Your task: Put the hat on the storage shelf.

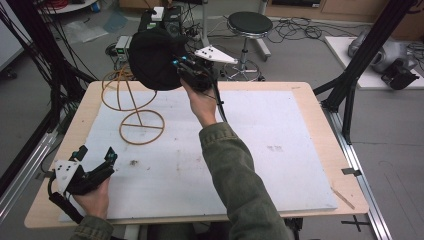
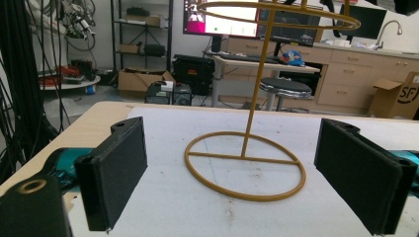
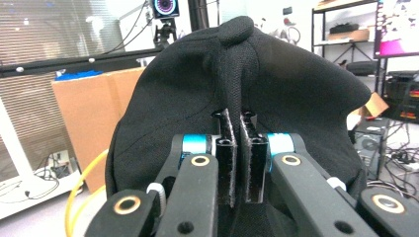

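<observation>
White tabletop (image 1: 280,125), right gripper (image 1: 184,64) pinching black cap (image 1: 152,57), above wire stand (image 1: 135,102)

Count of items on and above the table (image 1: 300,95).
One black cap (image 1: 155,57); one yellow wire stand (image 1: 135,107) with two rings, base ring at about 9 o'clock of the white mat (image 1: 280,150); two hand-held grippers, the left hand-held gripper (image 1: 95,157) at 7 o'clock, the right hand-held gripper (image 1: 181,62) at 12 o'clock; one round stool (image 1: 249,22) beyond.
</observation>
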`<state>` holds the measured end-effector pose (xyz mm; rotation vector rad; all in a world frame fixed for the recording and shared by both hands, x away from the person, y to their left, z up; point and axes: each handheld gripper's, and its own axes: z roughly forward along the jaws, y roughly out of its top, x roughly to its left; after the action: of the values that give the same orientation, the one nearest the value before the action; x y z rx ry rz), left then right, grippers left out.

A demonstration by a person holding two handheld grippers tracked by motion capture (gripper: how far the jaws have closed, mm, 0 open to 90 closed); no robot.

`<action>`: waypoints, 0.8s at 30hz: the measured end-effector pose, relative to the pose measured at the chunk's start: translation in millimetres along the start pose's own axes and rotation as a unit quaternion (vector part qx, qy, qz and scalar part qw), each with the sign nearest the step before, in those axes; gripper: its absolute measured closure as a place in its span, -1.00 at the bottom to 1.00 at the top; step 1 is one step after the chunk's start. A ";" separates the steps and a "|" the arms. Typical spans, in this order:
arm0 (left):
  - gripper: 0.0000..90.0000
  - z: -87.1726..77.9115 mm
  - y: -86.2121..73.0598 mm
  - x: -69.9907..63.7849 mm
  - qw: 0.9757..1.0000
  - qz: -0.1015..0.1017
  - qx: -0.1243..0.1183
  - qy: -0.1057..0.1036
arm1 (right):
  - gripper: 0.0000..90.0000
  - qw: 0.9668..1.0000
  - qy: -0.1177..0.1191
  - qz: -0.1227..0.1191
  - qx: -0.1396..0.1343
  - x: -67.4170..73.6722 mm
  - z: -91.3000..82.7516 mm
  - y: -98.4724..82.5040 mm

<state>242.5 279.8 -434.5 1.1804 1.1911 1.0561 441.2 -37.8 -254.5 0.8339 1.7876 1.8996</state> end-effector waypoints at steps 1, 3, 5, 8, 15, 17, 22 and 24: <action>-0.71 0.1 0.0 -0.2 1.000 0.000 0.000 0.000 | 0.94 1.000 0.004 0.000 0.001 2.6 2.8 0.2; -0.71 0.2 0.0 -0.7 1.000 -0.001 -0.002 -0.001 | 0.94 1.000 0.008 -0.001 0.001 6.3 6.8 0.8; -0.71 -0.2 0.3 -0.8 1.000 -0.001 -0.002 -0.001 | 0.94 1.000 0.015 -0.003 0.002 12.5 12.1 1.2; -0.71 -0.1 0.3 -0.6 1.000 -0.001 -0.004 -0.001 | 0.94 1.000 0.028 -0.006 0.003 22.9 21.4 0.5; -0.71 -0.2 0.2 1.0 1.000 -0.002 -0.004 0.000 | 0.94 0.999 0.052 -0.007 0.009 42.5 39.0 -2.6; -0.71 -0.1 0.2 1.5 1.000 -0.004 -0.005 0.000 | 0.94 0.998 0.056 -0.008 0.011 45.5 42.1 -3.5; -0.71 -0.6 0.5 2.9 1.000 -0.005 -0.006 0.003 | 0.94 0.998 0.062 -0.008 0.020 49.7 46.4 -5.3; -0.71 -0.7 0.5 3.1 1.000 -0.005 -0.005 0.004 | 0.94 0.997 0.067 -0.008 0.026 51.3 48.3 -6.1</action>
<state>242.1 283.0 -434.3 1.1629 1.1951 1.0585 434.4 32.6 -252.7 0.7226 1.9246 1.9475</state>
